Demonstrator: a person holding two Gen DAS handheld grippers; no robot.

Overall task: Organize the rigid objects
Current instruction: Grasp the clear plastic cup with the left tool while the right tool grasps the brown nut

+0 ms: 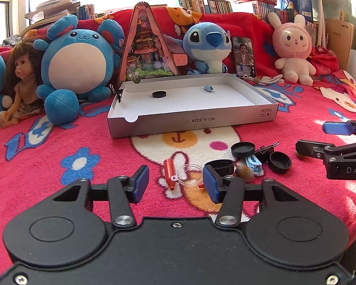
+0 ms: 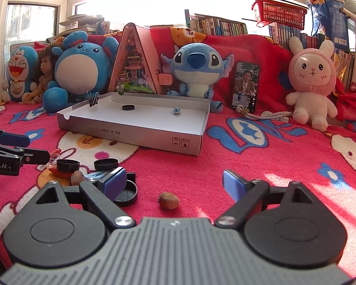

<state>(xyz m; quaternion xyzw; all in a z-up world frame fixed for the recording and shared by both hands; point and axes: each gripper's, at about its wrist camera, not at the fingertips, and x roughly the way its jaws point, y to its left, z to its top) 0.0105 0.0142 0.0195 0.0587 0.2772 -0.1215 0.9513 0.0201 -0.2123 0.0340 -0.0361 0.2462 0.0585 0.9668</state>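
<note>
From the left wrist view, the left gripper hangs low over the blanket with its jaws apart, grasping nothing; a red bullet-shaped piece and a clear dish lie between them. The white box behind holds a black cap.

From the right wrist view, the right gripper is released wide around a brown nut, not touching it.

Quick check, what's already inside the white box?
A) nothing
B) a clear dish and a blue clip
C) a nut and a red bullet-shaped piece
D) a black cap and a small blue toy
D: the box holds only a black cap and a small blue toy on its white floor.
</note>
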